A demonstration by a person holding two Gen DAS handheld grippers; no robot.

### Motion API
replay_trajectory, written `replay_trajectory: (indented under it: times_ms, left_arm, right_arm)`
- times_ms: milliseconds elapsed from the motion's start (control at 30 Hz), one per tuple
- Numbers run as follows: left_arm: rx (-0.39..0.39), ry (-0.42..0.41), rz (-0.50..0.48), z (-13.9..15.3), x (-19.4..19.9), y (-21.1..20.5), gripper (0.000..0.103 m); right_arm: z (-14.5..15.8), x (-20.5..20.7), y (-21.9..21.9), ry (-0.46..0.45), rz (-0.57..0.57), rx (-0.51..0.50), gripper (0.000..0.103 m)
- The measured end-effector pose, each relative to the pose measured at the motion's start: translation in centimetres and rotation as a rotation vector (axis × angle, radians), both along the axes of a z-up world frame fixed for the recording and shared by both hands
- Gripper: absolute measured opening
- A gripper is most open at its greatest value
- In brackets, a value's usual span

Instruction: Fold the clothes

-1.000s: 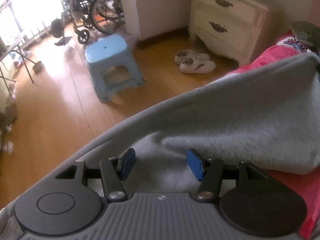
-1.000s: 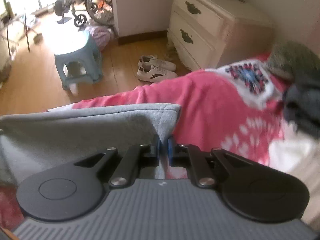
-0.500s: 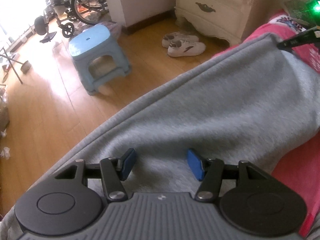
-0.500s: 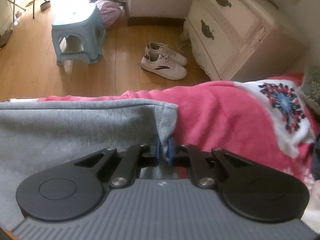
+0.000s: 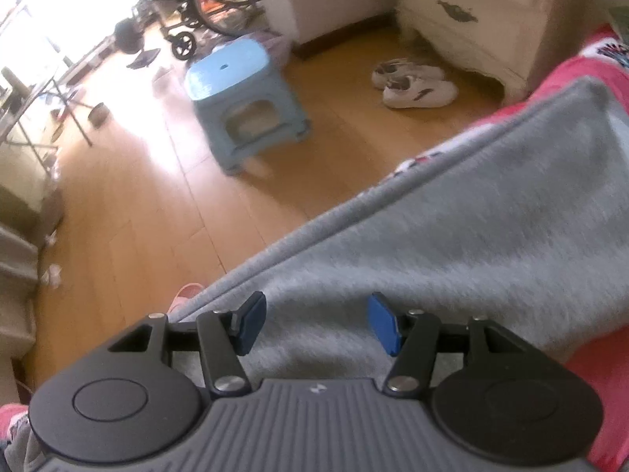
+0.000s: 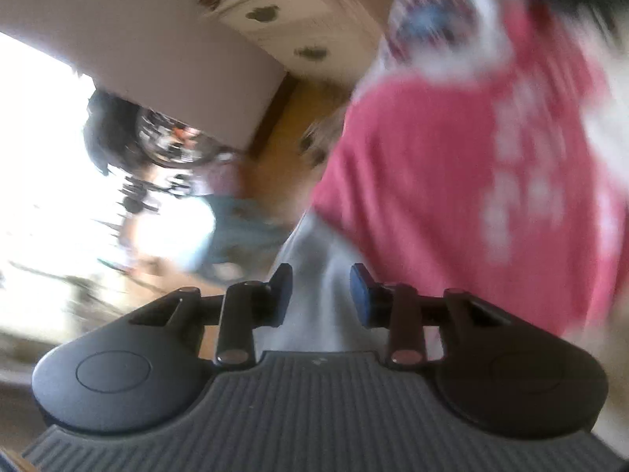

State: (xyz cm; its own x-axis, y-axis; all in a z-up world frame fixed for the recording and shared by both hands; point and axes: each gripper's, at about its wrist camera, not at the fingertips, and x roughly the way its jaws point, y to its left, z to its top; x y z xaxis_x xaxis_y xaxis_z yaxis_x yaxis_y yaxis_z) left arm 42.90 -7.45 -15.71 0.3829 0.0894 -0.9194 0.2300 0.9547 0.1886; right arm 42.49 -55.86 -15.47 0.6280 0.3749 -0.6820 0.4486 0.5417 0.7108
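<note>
A grey fleece garment (image 5: 452, 236) lies spread over the pink bedspread (image 5: 597, 385), its folded edge running along the bed's side. My left gripper (image 5: 316, 324) hovers open just above the garment near that edge, and its blue pads (image 5: 251, 320) grip nothing. In the right wrist view, which is tilted and blurred, my right gripper (image 6: 320, 295) has its jaws opening. A narrow strip of the grey garment (image 6: 314, 259) lies between them, and the pads no longer pinch it. The pink bedspread (image 6: 452, 181) lies to the right of this gripper.
On the wooden floor (image 5: 129, 216) beside the bed stand a light blue stool (image 5: 243, 94) and a pair of white shoes (image 5: 416, 86). A cream dresser (image 5: 479, 11) and a wheelchair (image 5: 212, 4) lie farther off. A pink slipper (image 5: 184, 295) sits by the bed's edge.
My right gripper was shut on the garment's corner; its jaws have parted and it has rolled sharply, blurring its view. My left gripper shifted slightly toward the bed's edge, still open.
</note>
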Motion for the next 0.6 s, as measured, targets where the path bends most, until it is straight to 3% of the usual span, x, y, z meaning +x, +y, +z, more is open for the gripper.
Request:
replay_trajectory:
  times_ms: [67, 167, 333, 533, 600]
  left_arm:
    - [0.000, 0.002, -0.010, 0.4, 0.3, -0.7, 0.059]
    - [0.001, 0.017, -0.057, 0.5, 0.6, -2.4, 0.059]
    - [-0.003, 0.043, -0.130, -0.1, 0.2, -5.4, 0.059]
    - [-0.003, 0.074, -0.161, -1.2, -0.8, -7.1, 0.059]
    - [0.002, 0.080, -0.160, -1.5, -1.0, -7.3, 0.059]
  right_arm:
    - [-0.7, -3.3, 0.1, 0.038, -0.030, 0.125, 0.037]
    - [-2.3, -7.8, 0.6, 0.129, -0.095, 0.196, 0.049]
    - [-7.9, -13.5, 1.2, 0.241, -0.333, 0.487, 0.056]
    - [-12.3, -14.9, 3.4, 0.234, -0.594, 0.795, 0.061]
    - [-13.2, -14.1, 3.7, 0.196, -0.658, 0.842, 0.053]
